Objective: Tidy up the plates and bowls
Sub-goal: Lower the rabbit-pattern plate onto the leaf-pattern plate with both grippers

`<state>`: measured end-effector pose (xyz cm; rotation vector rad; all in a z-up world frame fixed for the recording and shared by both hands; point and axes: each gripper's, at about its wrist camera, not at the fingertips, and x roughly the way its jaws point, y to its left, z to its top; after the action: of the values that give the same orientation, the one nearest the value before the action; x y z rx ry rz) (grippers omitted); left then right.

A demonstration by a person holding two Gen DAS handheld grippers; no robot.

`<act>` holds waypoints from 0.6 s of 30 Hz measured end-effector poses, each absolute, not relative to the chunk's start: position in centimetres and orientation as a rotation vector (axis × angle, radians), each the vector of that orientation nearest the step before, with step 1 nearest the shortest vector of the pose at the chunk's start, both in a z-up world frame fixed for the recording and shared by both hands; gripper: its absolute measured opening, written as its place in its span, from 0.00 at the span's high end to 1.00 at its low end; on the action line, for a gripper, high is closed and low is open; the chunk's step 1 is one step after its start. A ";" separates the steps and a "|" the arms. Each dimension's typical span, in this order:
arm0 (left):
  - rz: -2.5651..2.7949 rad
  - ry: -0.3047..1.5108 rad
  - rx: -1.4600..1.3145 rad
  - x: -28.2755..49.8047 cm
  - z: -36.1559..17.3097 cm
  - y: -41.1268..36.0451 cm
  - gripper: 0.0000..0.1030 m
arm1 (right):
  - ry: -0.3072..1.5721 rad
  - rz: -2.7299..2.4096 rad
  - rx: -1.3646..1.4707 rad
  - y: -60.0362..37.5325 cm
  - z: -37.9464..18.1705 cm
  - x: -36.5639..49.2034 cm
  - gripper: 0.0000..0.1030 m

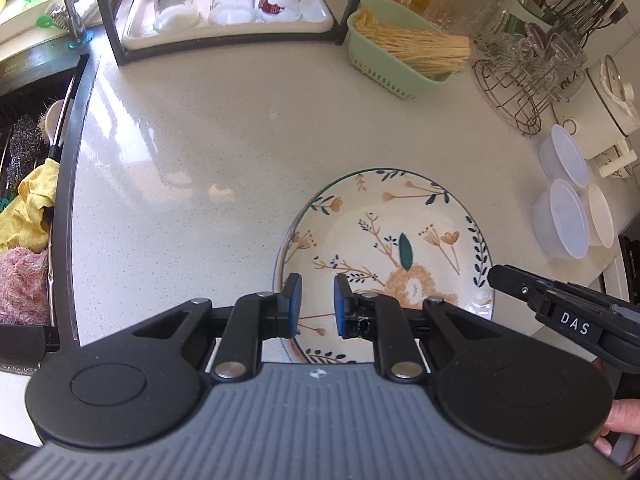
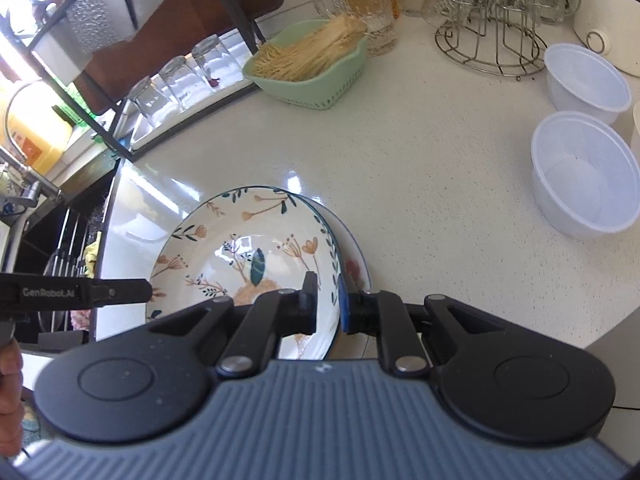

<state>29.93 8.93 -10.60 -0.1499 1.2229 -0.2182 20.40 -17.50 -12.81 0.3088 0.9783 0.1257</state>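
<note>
A flowered plate [image 1: 384, 236] [image 2: 240, 256] is tilted up over a second, blue-rimmed plate [image 2: 356, 276] on the white counter [image 1: 200, 140]. My right gripper [image 2: 328, 292] is shut on the flowered plate's right rim. In the left wrist view the right gripper [image 1: 494, 276] comes in from the right edge. My left gripper [image 1: 318, 292] hangs over the plate's left rim, its jaws a narrow gap apart with nothing pinched. From the right wrist view the left gripper [image 2: 148, 292] has its tip at that rim. Clear plastic bowls [image 2: 584, 176] [image 1: 562, 224] stand to the right.
A green basket of pale sticks [image 1: 400, 52] and a rack with upturned glasses on a white tray [image 1: 228, 20] stand at the back. A wire stand of glassware [image 1: 528, 76] and a white cooker [image 1: 612, 96] fill the back right. The sink [image 1: 28, 200] with cloths lies left.
</note>
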 end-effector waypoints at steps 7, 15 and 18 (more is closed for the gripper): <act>-0.199 1.179 -0.155 28.8 -9.3 7.7 0.82 | 0.917 0.164 0.260 -17.6 -10.5 19.3 0.87; -0.205 1.133 -0.166 28.2 -7.6 6.5 0.82 | 0.850 0.170 0.241 -18.1 -8.2 18.2 0.87; -0.229 1.113 -0.162 28.1 -6.8 6.3 0.82 | 0.828 0.165 0.248 -17.9 -7.4 17.8 0.87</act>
<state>28.12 6.31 -6.76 -0.1625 1.1133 -0.2286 17.84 -17.90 -7.40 0.2477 0.8276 0.1646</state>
